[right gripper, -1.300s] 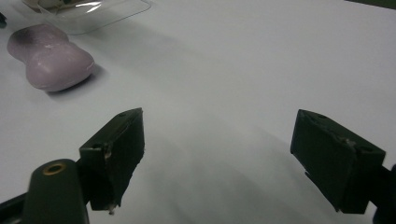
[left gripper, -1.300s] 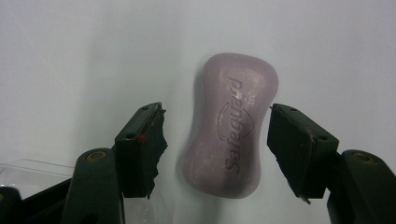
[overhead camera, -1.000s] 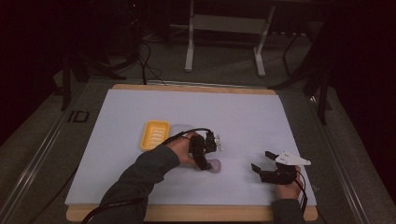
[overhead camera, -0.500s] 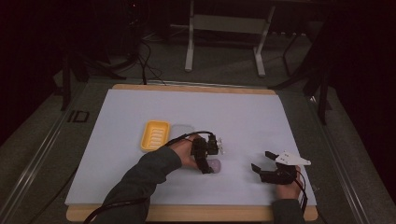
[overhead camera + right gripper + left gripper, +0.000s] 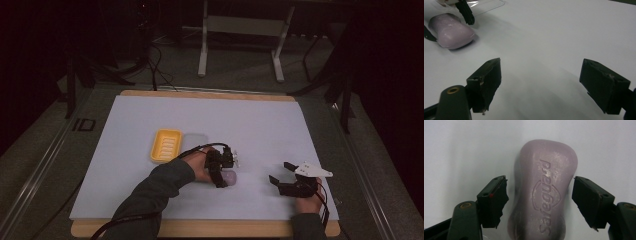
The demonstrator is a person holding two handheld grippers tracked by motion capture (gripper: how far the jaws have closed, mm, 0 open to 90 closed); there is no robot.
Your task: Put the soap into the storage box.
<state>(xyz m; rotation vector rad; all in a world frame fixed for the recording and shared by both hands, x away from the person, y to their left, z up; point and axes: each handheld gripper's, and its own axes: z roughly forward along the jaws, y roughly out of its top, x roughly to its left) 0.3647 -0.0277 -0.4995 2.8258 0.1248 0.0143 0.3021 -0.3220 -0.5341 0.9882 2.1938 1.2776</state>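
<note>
White sheet [image 5: 260,125] covers surface, wooden board edge [image 5: 210,94] showing at far side and near side. Yellow ribbed soap dish [image 5: 166,145] on sheet, left of centre. Clear lid [image 5: 196,140] lying flat just beside dish, on its right; also at top left in right gripper view [image 5: 486,4]. Grey floor beyond surface, white metal stand legs [image 5: 240,45] at far side. Black cables [image 5: 150,65] on floor at far left. Dark label marking [image 5: 83,124] left of sheet.
</note>
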